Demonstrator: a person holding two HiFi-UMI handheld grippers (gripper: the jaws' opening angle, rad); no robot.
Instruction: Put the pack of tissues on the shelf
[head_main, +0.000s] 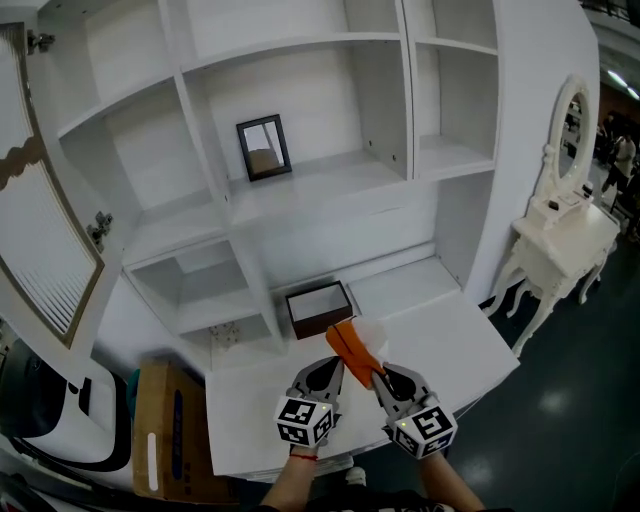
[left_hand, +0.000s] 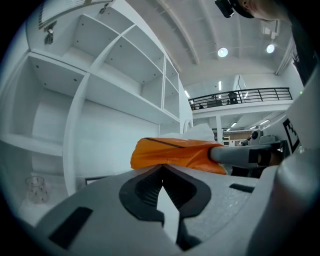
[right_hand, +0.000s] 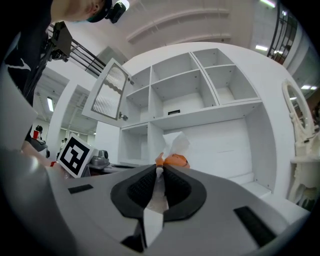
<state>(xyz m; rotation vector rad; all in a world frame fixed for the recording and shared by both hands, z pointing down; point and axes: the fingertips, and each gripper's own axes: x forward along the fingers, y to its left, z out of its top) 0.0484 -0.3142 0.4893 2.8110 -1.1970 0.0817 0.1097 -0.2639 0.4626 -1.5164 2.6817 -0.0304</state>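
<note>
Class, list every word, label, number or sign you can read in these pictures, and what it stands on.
No text is legible.
Cardboard box: blue print, too blurred to read.
Marker cubes: black-and-white squares only, no words.
Orange tissue pack: no readable print.

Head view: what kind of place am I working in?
Likely a staged room in a large hall, perhaps a showroom: white shelf unit, ornate dressing table, and, in the left gripper view, a railed balcony.
</note>
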